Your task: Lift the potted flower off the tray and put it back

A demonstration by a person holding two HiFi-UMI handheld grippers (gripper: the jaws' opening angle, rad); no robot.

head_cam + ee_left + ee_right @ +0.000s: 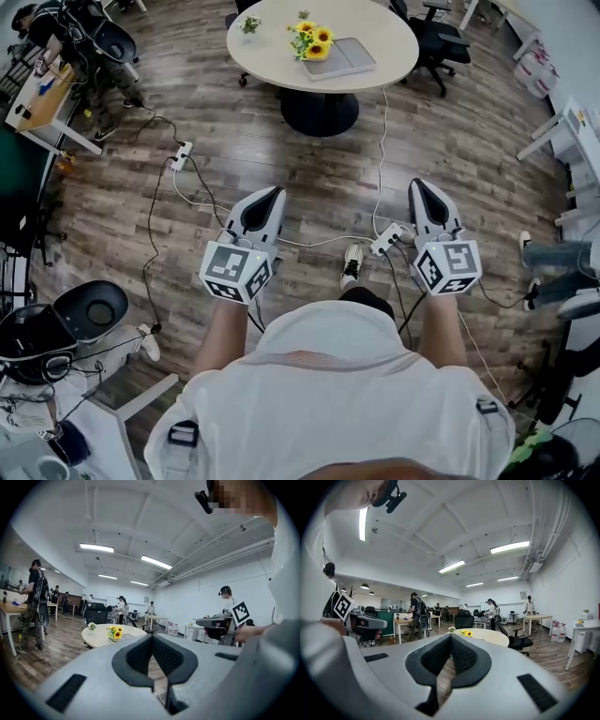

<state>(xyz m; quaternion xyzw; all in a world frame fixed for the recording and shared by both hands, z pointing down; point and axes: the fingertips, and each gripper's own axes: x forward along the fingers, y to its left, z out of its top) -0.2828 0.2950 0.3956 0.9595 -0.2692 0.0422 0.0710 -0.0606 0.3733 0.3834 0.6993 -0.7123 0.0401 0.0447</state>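
- Left gripper [274,194] [151,636]: the jaws are closed tip to tip, with nothing between the black pads [136,656]. It is held over the floor and points toward the table.
- Right gripper [419,186] [450,635]: the jaws are likewise pressed together and empty. It is level with the left gripper and well apart from it.
- Marker cubes [236,270]: one sits at the rear of each gripper, just ahead of the person's forearms.
- Wooden floor [234,141]: it lies beneath both grippers. White cables run across it to a power strip [386,240] near the right gripper.
- Round table [272,52] [492,635]: it stands ahead of both grippers, well apart from them, on a dark pedestal.
- Potted flower [311,42] [115,632] [466,633]: yellow blooms, upright on the table at the left edge of the tray [345,59]. Whether the pot rests on the tray or just beside it cannot be told.
- Small plant [249,24]: it stands on the table left of the potted flower.
- Office chair [436,37]: it stands to the right of the table.
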